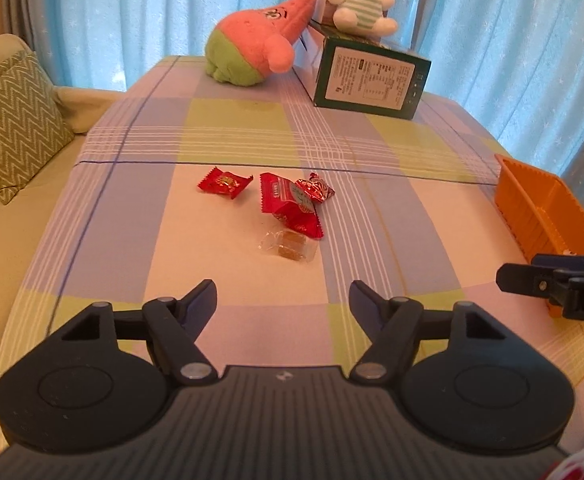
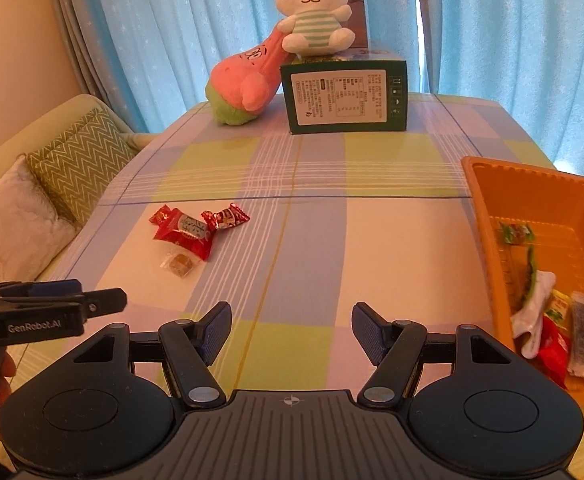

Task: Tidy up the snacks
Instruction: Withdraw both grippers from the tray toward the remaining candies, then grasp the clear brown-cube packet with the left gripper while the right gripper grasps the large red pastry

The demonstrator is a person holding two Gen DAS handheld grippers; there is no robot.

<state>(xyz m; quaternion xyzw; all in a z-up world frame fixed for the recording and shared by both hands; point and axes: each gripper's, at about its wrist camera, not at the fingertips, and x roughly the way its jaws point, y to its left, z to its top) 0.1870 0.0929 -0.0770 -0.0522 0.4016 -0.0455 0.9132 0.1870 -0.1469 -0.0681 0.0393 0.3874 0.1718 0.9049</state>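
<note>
Left gripper point(image 1: 283, 300) hangs low over the checked tablecloth point(image 1: 220, 240), jaws spread wide, nothing in them. Right gripper point(image 2: 291, 326) the same, wide open, empty. Ahead, red candies point(image 1: 292, 204) and a clear-wrapped sweet point(image 1: 288, 245) huddle mid-table; the orange tray point(image 2: 487, 208) on the right holds several snacks point(image 2: 559, 332).

Loose candies ahead of the grippers, more in the orange tray

Red-wrapped candies point(image 1: 292, 200) and a clear-wrapped brown candy point(image 1: 288, 245) lie clustered ahead of the left gripper point(image 1: 283, 300); the orange tray point(image 2: 491, 208), right of the right gripper point(image 2: 292, 326), holds several packets point(image 2: 563, 332).
</note>
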